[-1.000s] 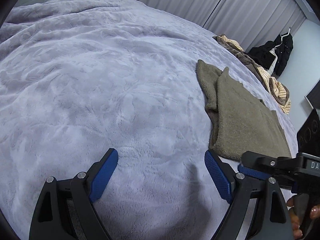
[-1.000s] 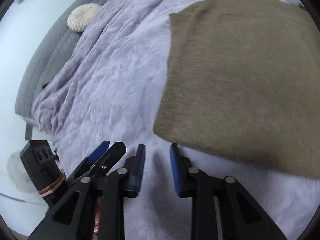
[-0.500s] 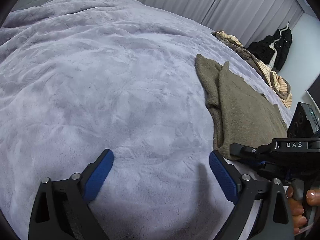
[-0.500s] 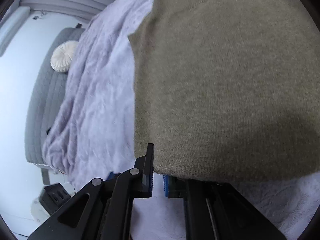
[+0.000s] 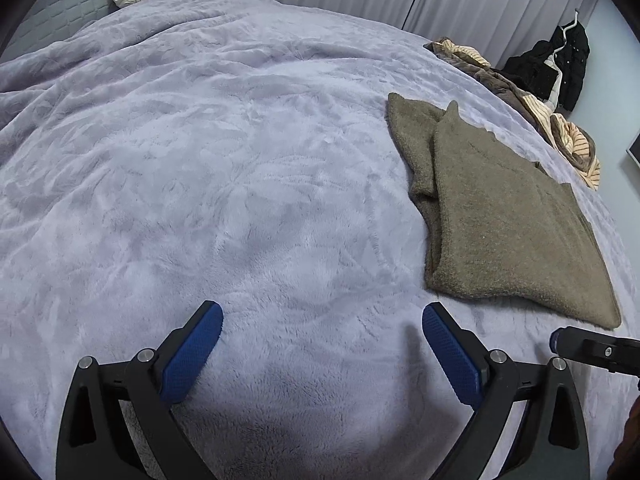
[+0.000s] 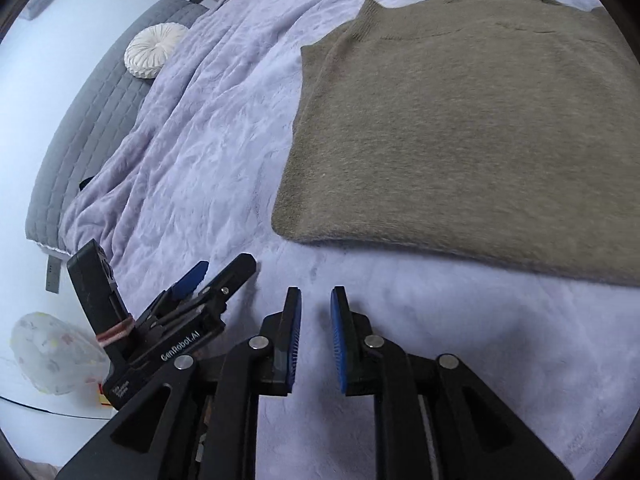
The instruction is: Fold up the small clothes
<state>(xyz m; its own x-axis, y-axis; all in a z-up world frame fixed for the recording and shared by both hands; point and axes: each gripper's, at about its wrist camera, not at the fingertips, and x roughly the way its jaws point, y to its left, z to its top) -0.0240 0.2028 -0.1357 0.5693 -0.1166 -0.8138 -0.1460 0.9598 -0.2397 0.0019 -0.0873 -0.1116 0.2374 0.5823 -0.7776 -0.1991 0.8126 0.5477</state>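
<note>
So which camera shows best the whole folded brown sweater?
The left wrist view: the brown sweater lies there complete, with the layer folded under along its left side. The right wrist view shows it closer, but its right side is cut by the frame.

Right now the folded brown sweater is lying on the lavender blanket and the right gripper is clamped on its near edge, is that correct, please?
Not quite. The folded brown sweater does lie on the lavender blanket, but the right gripper is not clamped on it: in the right wrist view its fingers are slightly apart, empty, short of the sweater's near edge.
</note>
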